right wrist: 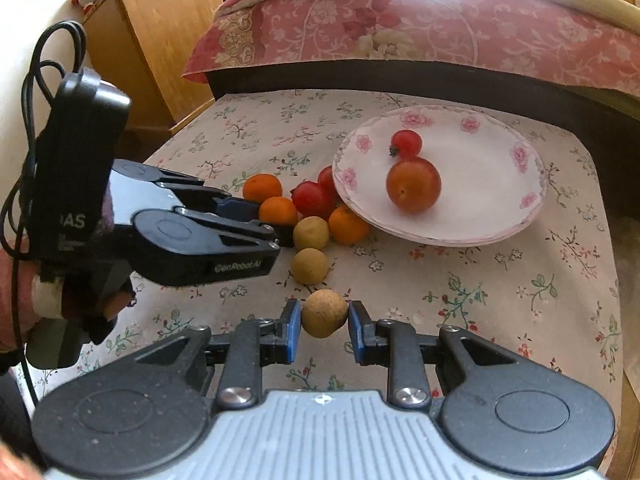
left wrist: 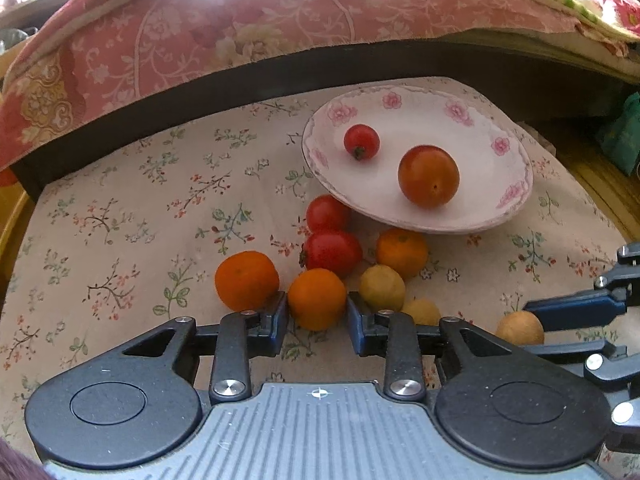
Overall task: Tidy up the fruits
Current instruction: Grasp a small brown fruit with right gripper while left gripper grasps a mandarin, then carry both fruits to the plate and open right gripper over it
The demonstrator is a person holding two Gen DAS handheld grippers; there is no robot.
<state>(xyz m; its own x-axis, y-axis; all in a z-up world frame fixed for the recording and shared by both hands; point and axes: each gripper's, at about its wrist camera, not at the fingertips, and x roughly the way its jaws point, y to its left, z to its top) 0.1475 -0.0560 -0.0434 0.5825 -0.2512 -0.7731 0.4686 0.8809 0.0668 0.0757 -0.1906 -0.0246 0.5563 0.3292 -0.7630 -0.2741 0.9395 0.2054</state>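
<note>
A white floral plate (left wrist: 472, 216) (right wrist: 492, 224) holds a small red tomato (left wrist: 361, 142) (right wrist: 407, 143) and a larger orange-red tomato (left wrist: 428, 176) (right wrist: 413, 186). Beside it on the cloth lie two red tomatoes (left wrist: 331, 251), three oranges and yellowish longans. My left gripper (left wrist: 317, 310) has its jaws around a small orange (left wrist: 317, 298) (right wrist: 278, 211), both pads touching it. My right gripper (right wrist: 323, 320) has its jaws around a brown longan (right wrist: 324, 319) (left wrist: 520, 328), touching on both sides.
The fruit lies on a flowered cloth (left wrist: 120, 240) over a low table. A bed with a pink floral quilt (left wrist: 240, 24) runs along the far edge. A wooden cabinet (right wrist: 160, 40) stands at the far left. Other oranges (left wrist: 246, 280) (left wrist: 401, 252) and longans (left wrist: 382, 286) crowd my left gripper.
</note>
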